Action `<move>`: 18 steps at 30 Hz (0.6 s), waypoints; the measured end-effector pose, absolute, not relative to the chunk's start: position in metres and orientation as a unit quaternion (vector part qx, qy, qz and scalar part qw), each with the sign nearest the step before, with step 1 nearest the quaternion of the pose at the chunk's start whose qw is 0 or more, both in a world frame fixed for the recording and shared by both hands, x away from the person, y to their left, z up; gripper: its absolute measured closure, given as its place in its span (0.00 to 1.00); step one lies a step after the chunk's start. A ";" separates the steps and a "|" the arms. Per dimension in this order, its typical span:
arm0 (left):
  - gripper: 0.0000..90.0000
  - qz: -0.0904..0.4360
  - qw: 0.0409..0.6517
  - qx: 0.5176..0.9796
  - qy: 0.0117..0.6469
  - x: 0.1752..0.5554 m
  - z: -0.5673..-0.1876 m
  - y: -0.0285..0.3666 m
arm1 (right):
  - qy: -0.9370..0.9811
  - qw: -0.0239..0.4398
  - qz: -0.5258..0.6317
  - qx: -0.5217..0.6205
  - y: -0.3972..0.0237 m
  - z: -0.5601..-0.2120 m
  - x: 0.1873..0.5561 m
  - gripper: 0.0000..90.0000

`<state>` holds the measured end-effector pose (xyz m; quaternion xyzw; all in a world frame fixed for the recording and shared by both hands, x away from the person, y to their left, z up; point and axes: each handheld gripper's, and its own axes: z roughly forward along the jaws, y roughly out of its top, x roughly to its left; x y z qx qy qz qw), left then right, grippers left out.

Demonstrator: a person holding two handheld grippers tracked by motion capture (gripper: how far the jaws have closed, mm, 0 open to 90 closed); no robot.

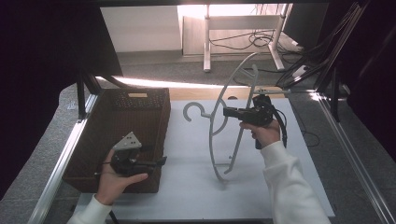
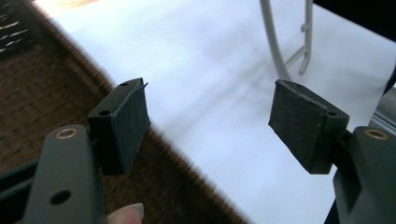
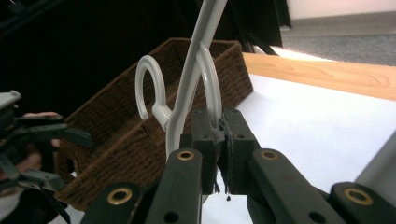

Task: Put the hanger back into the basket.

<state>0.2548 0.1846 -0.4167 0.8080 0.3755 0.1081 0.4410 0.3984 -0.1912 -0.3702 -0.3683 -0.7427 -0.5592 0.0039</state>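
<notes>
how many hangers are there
1: a white hanger, held up over the white table in the right gripper. The brown basket may hide more.

1. No writing, brand, number or sign can be read anywhere in the three views.
2. A pale tag (image 1: 137,95) sits on the far rim of the woven basket (image 1: 105,135), but it is too small and blurred to show any lettering.
</notes>
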 end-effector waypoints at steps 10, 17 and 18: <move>0.33 0.062 0.475 0.795 0.371 0.278 -0.411 0.142 | -0.732 0.014 -0.580 -0.356 -0.190 -0.366 0.392 0.94; 0.36 0.026 0.493 0.785 0.375 0.296 -0.414 0.121 | -0.726 0.022 -0.590 -0.354 -0.187 -0.367 0.389 0.94; 0.37 0.021 0.494 0.784 0.375 0.299 -0.415 0.119 | -0.724 0.024 -0.591 -0.354 -0.187 -0.367 0.389 0.94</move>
